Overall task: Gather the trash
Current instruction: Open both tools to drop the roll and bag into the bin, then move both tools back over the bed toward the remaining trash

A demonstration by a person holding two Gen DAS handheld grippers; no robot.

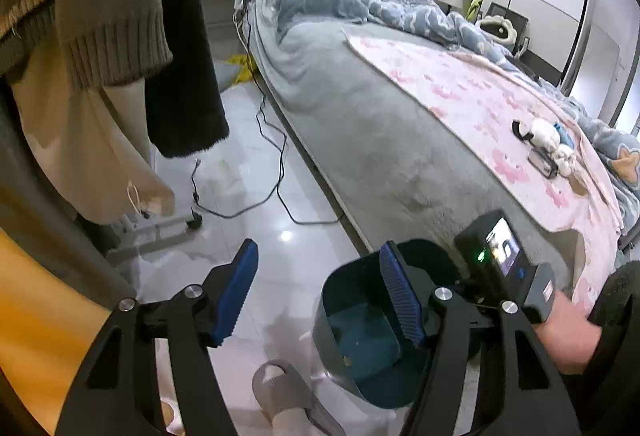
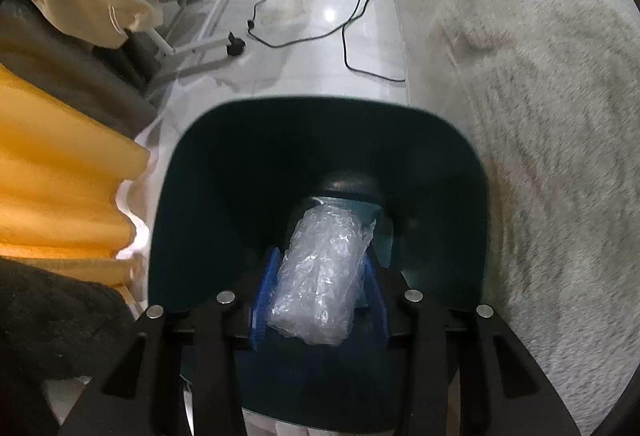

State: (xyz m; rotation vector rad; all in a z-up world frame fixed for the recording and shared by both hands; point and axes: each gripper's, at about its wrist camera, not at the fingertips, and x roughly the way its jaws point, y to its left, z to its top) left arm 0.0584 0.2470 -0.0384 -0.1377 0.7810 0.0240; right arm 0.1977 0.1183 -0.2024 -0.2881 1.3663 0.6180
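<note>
My right gripper (image 2: 320, 264) points steeply down into a dark teal trash bin (image 2: 192, 220) and is shut on a crumpled wad of clear plastic (image 2: 320, 276), held between its blue pads. In the left wrist view the same bin (image 1: 360, 340) stands on the tiled floor beside the bed. The right gripper's camera body (image 1: 500, 248) and the hand (image 1: 568, 332) holding it hang above the bin. My left gripper (image 1: 318, 252) is open above floor and bin, with nothing between its fingers. White crumpled tissues (image 1: 544, 134) and small dark items lie on the pink blanket.
The bed (image 1: 380, 140) fills the right side. Black cables (image 1: 276, 164) trail over the floor. Hanging clothes (image 1: 120, 16) and a wheeled rack base (image 1: 194, 222) stand on the left. Yellow fabric (image 2: 60, 176) lies next to the bin. A grey slipper (image 1: 280, 388) sits by it.
</note>
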